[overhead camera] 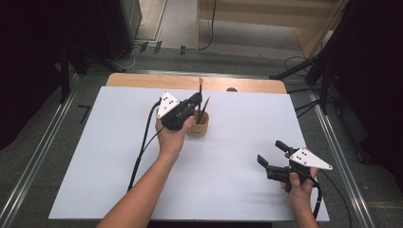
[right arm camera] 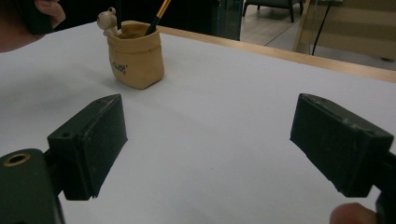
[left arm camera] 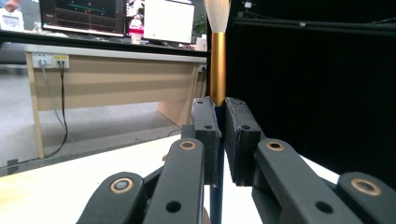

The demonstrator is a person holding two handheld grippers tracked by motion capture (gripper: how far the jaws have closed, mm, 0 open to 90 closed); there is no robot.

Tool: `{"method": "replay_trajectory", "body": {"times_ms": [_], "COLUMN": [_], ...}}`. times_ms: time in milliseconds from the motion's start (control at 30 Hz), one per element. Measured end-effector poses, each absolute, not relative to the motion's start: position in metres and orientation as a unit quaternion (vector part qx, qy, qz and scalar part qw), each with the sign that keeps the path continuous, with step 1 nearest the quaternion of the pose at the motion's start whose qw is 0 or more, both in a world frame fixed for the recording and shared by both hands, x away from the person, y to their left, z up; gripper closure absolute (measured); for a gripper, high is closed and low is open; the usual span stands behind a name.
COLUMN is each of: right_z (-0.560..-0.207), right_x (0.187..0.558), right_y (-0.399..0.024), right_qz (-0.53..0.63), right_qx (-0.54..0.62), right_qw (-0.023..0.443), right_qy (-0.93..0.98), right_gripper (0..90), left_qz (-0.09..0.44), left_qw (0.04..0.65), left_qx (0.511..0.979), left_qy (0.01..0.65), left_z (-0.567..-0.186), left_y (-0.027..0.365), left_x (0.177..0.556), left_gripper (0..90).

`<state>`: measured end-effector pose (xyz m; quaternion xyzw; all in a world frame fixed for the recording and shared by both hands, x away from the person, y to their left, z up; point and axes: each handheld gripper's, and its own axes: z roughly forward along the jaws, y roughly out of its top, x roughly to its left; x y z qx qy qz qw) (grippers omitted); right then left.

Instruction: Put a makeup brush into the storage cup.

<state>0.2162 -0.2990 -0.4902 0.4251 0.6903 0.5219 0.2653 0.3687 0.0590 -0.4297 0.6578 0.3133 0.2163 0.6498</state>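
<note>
A small tan pouch (overhead camera: 198,127) stands on the white sheet near the table's middle, and a dark brush (overhead camera: 204,108) leans in it. My left gripper (overhead camera: 191,107) hovers right over the pouch, shut on a second brush (overhead camera: 200,87) that stands upright with its bristles up. In the left gripper view the pads (left arm camera: 206,135) pinch the dark handle just below the gold ferrule of this brush (left arm camera: 217,70). My right gripper (overhead camera: 271,152) rests at the front right, open and empty. From it, the pouch (right arm camera: 135,56) shows far off, with a little bear figure (right arm camera: 107,21) on its rim.
The white sheet (overhead camera: 114,156) covers most of the wooden table (overhead camera: 247,85). A cable (overhead camera: 142,147) trails from the left gripper toward the front. Dark stands and cables flank the table. A desk with monitors (left arm camera: 116,18) stands beyond the far edge.
</note>
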Motion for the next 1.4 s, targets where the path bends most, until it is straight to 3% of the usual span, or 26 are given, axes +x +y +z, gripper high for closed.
{"method": "replay_trajectory", "body": {"times_ms": [1067, 1133, 1267, 1400], "right_z": [-0.491, -0.491, -0.491, -0.492], "right_x": [0.216, 0.216, 0.216, 0.215], "right_y": [-0.301, -0.301, -0.302, -0.302], "right_qz": [0.522, 0.522, 0.52, 0.52], "right_qx": [0.426, 0.426, 0.428, 0.429], "right_qw": [0.266, 0.266, 0.266, 0.266], "right_qy": [0.69, 0.689, 0.689, 0.689], "right_gripper": [10.8, 10.8, 10.9, 10.9], "left_qz": [0.229, 0.228, 0.212, 0.188], "left_qw": [0.609, 0.608, 0.617, 0.612], "left_qx": [0.687, 0.688, 0.684, 0.688], "left_qy": [0.324, 0.324, 0.326, 0.341], "left_z": [-0.448, -0.447, -0.443, -0.44], "left_y": [0.05, 0.05, 0.052, 0.055], "left_x": [0.369, 0.368, 0.366, 0.367], "left_gripper": [84.0, 78.5, 56.9, 21.3]}}
